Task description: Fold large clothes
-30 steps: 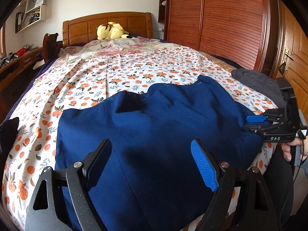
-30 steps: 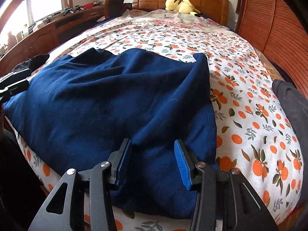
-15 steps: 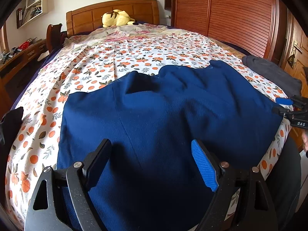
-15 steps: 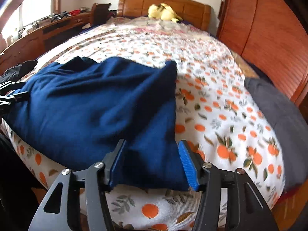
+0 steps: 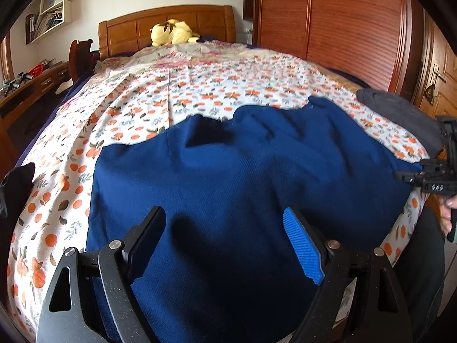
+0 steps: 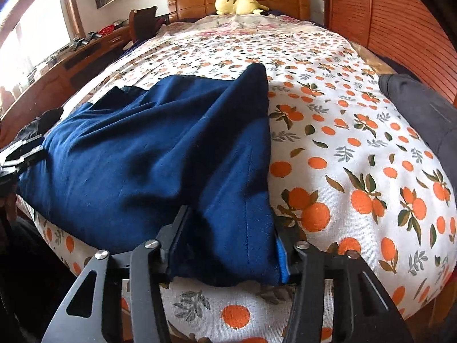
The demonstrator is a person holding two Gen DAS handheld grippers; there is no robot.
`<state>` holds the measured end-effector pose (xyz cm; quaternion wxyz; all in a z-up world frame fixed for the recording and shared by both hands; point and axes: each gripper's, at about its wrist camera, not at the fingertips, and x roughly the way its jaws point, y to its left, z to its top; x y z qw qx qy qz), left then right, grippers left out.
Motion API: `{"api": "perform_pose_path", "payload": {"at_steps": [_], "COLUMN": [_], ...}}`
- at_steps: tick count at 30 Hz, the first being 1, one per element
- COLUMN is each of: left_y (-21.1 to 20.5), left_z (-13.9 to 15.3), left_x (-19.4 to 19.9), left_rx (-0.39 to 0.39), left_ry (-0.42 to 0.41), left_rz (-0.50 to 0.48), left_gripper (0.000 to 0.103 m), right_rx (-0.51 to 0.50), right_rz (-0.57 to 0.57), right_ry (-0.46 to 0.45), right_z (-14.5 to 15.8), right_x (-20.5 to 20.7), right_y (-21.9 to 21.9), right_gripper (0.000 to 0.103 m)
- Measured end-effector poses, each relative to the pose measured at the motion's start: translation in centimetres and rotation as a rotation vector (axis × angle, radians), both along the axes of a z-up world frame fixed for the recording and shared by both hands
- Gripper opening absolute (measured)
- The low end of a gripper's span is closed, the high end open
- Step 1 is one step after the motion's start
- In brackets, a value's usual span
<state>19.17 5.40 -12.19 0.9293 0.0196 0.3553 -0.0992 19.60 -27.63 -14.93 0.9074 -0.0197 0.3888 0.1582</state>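
A navy garment (image 5: 242,177) lies across the near end of the bed (image 5: 200,94), long axis left to right. The left gripper (image 5: 228,243) hovers wide open over it; the right gripper (image 6: 228,243), jaws just closing, pinches its right corner. A dark grey garment (image 6: 422,108) lies far right.

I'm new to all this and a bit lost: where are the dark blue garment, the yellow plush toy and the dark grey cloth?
Dark blue garment (image 5: 242,177): left wrist view, middle of fabric.
Yellow plush toy (image 6: 238,3): right wrist view, body.
Dark grey cloth (image 6: 417,105): right wrist view, upper surface.
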Motion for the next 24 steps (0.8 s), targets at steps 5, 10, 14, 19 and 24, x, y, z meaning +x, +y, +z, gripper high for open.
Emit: {"api": "perform_pose_path", "payload": {"at_steps": [5, 10, 14, 19, 24], "left_y": [-1.2, -2.3, -3.2, -3.4, -2.6], "left_z": [0.9, 0.4, -0.2, -1.0, -0.6], "left_x": [0.9, 2.5, 2.5, 2.4, 2.0], "left_rx": [-0.008, 0.011, 0.063, 0.093, 0.07], "left_ry": [-0.025, 0.025, 0.045, 0.085, 0.079], "left_rz": [-0.008, -0.005, -0.024, -0.038, -0.034], "left_gripper": [0.085, 0.085, 0.085, 0.085, 0.085], "right_rx": [-0.013, 0.005, 0.075, 0.193, 0.232], "right_rz": [0.005, 0.013, 0.027, 0.042, 0.086], "right_ry": [-0.013, -0.015, -0.031, -0.1, -0.175], "right_z": [-0.6, -0.7, 0.1, 2.4, 5.3], "right_x": [0.7, 0.6, 0.4, -0.1, -0.7], "right_y": [-0.4, -0.5, -1.3, -2.4, -1.3], "right_gripper": [0.049, 0.041, 0.018, 0.014, 0.013]}}
